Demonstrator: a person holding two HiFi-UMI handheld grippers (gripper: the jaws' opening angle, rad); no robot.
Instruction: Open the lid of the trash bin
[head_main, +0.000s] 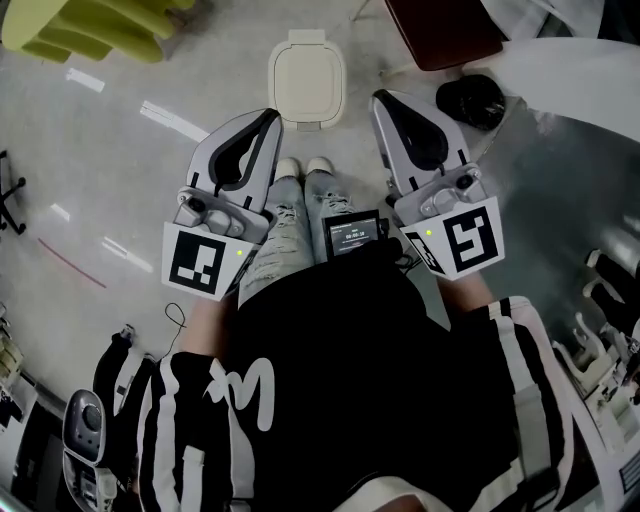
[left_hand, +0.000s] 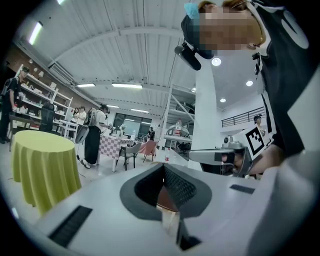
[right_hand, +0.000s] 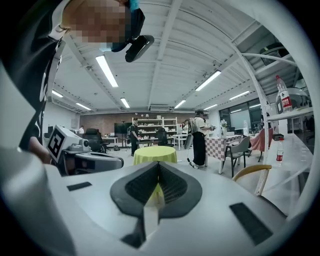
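At left, left gripper (head_main: 268, 118), jaws pressed together on nothing; mid-frame, cream trash bin (head_main: 306, 80) on the floor, lid down, just beyond both tips, untouched; small screen (head_main: 352, 233), text unreadable; at right, right gripper (head_main: 381, 100), jaws likewise together, empty.

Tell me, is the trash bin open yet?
Not yet. Nothing looks done: the trash bin sits on the floor with its lid shut. The left gripper and right gripper are shut, empty, held above the person's legs. Left to do: reach down and lift the lid.
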